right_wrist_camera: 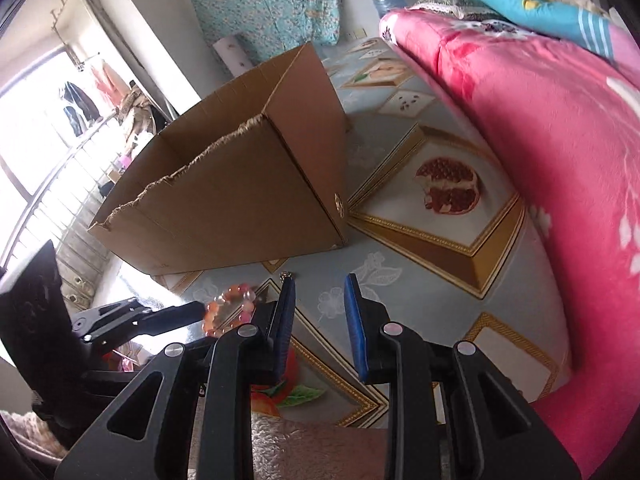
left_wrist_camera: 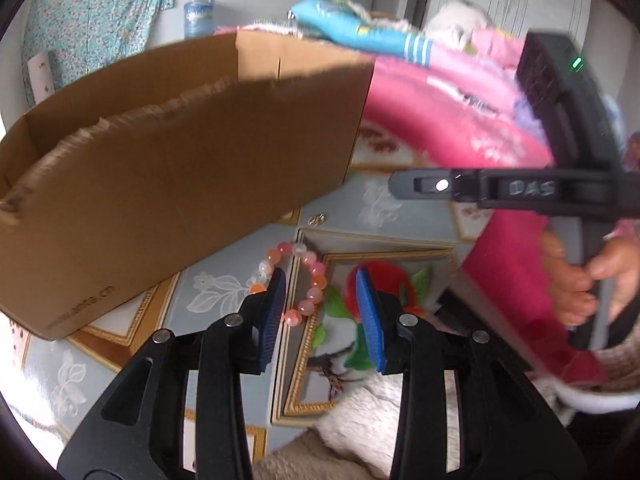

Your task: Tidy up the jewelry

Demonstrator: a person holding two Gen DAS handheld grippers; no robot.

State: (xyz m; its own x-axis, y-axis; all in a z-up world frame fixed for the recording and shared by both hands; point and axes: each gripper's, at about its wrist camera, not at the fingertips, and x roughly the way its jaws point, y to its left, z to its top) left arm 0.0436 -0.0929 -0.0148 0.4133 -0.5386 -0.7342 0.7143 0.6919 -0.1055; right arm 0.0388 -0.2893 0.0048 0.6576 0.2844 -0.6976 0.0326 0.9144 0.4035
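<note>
A pink and orange bead bracelet [left_wrist_camera: 298, 280] lies on the patterned mat, just in front of my left gripper [left_wrist_camera: 320, 292], which is open around its near side. The bracelet also shows in the right wrist view [right_wrist_camera: 232, 308], beside the left gripper's fingers [right_wrist_camera: 176, 312]. A small metal trinket [left_wrist_camera: 316, 220] lies near the open cardboard box [left_wrist_camera: 172, 184]; it also shows in the right wrist view [right_wrist_camera: 287, 276]. My right gripper [right_wrist_camera: 320, 292] is open and empty, hovering over the mat just short of the trinket. Its fingers show in the left wrist view [left_wrist_camera: 424, 186].
The cardboard box [right_wrist_camera: 240, 184] stands on the mat [right_wrist_camera: 400, 288] with a torn top edge. A pink quilt [right_wrist_camera: 540, 140] rises on the right, with a blue pillow [right_wrist_camera: 540, 4] on top. A window and clothes rack are at the left.
</note>
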